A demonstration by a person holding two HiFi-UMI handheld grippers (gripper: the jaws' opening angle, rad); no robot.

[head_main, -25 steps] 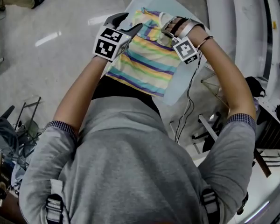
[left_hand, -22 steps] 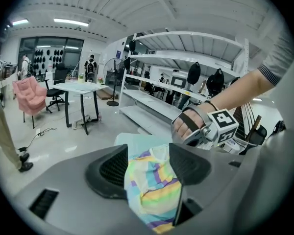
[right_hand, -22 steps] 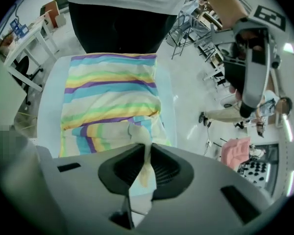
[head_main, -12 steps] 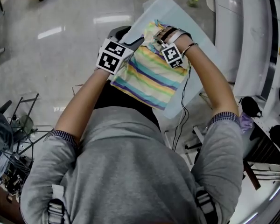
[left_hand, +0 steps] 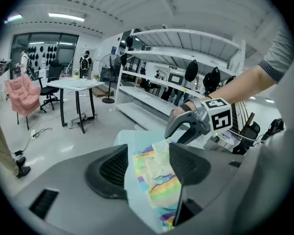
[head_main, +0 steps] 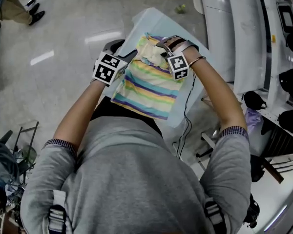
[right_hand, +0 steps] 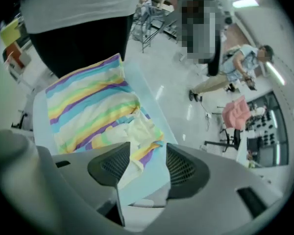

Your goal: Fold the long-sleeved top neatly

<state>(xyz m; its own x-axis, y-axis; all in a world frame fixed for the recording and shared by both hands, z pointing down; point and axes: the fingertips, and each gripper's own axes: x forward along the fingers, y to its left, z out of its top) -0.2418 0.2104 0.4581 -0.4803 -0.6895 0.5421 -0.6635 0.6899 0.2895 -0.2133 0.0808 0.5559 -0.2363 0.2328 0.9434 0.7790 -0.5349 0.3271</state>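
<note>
The striped long-sleeved top [head_main: 147, 87] lies folded into a small rectangle on a light blue table [head_main: 136, 26]. A cream bunch of its fabric [right_hand: 135, 129] sits at the far edge. My left gripper [head_main: 123, 51] hovers over the top's far left corner with its jaws open; the top [left_hand: 159, 180] shows in the gap past them. My right gripper [head_main: 159, 50] points steeply down over the cream bunch. Its jaws have just been opening and stand apart, with the fabric below them and not pinched. In the left gripper view, the right gripper [left_hand: 186, 126] is just ahead.
The small table's edges [right_hand: 152, 94] drop off to a shiny grey floor on all sides. White shelving [head_main: 244, 38] runs along the right. A cable [head_main: 185, 121] hangs off the table's right side. A person [right_hand: 230, 72] stands farther off.
The right gripper's jaws have opened and let go of the fabric, and it has dropped toward the top's far edge. The left gripper has sunk slightly at the far left corner.
</note>
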